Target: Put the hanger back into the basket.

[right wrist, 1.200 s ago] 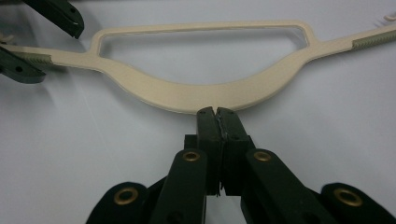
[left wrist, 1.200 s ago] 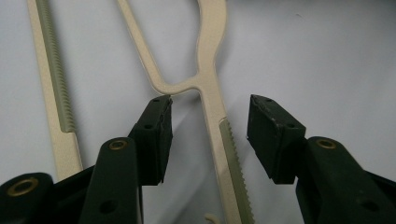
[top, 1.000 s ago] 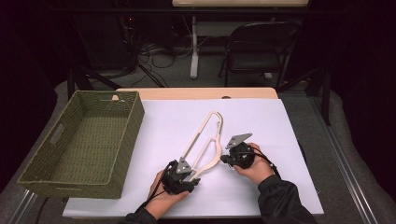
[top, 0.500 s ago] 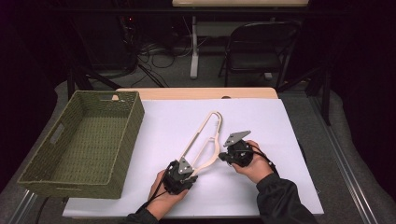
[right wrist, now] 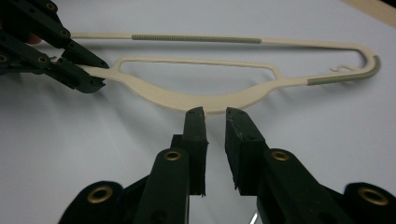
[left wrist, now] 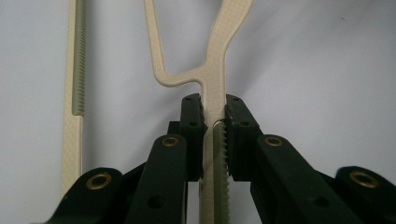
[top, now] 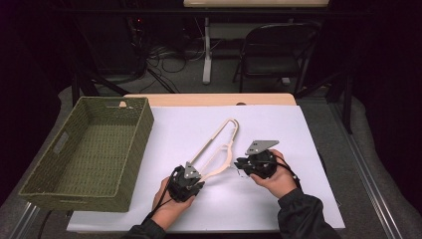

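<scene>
The left gripper (left wrist: pixel 214 135), just closed, clamps the hanger's (top: pixel 219 149) end; the right gripper (right wrist: pixel 215 122), just opened, stands empty beside its middle.

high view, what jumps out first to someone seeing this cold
A cream clothes hanger lies slantwise mid-table on the white sheet, the left gripper clamped on one end of it. The right gripper sits just off its curved middle, jaws apart. A big green woven basket fills the table's left side.

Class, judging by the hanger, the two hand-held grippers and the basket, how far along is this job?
Done: the left hand-held gripper is clamped on the cream hanger. In hand: the right hand-held gripper has just opened off it. Left, probably: moving the hanger into the green basket, which holds nothing yet.
</scene>
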Available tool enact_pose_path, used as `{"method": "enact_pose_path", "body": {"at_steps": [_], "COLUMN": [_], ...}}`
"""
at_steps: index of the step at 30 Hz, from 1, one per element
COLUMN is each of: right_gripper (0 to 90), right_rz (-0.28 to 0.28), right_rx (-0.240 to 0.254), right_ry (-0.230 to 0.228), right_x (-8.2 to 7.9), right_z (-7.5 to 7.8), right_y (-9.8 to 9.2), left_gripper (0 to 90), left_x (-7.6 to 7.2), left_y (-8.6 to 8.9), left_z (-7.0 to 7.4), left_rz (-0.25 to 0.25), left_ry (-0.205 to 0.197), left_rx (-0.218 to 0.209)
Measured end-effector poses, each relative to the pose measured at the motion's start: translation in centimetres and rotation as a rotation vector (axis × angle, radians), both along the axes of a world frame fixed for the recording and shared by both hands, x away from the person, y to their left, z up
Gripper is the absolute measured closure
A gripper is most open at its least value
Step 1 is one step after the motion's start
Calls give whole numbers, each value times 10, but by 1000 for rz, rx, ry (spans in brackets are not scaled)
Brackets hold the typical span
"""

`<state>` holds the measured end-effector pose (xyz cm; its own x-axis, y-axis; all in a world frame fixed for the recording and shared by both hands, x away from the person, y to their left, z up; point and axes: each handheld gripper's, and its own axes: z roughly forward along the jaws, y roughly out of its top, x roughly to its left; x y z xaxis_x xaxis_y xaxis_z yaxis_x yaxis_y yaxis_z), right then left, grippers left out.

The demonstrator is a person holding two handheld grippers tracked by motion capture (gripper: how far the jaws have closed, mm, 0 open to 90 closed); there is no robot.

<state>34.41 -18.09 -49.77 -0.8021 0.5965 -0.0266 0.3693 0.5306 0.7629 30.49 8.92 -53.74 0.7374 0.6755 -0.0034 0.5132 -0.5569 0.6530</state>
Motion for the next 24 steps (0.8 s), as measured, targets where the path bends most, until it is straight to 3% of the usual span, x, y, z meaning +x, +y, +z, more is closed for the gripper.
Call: {"method": "enact_pose_path", "body": {"at_steps": [9, 17, 20, 24], "right_gripper": [753, 740, 730, 719], "right_rz": [-71, -125, -150, -168], "right_rx": [100, 149, 166, 180], "right_ry": [-97, -105, -104, -98], "right_x": [-22, -33, -39, -42], "right_z": [24, 24, 21, 18], "right_y": [-33, -57, -67, -73], "left_gripper": [801, 800, 800, 802], "left_x": [10, 20, 21, 19], "left_y": [16, 26, 27, 27], "left_z": [21, 32, 35, 41], "left_rz": [33, 76, 82, 81], "left_ry": [-28, -23, -33, -61], "left_rx": [3, -1, 23, 21]}}
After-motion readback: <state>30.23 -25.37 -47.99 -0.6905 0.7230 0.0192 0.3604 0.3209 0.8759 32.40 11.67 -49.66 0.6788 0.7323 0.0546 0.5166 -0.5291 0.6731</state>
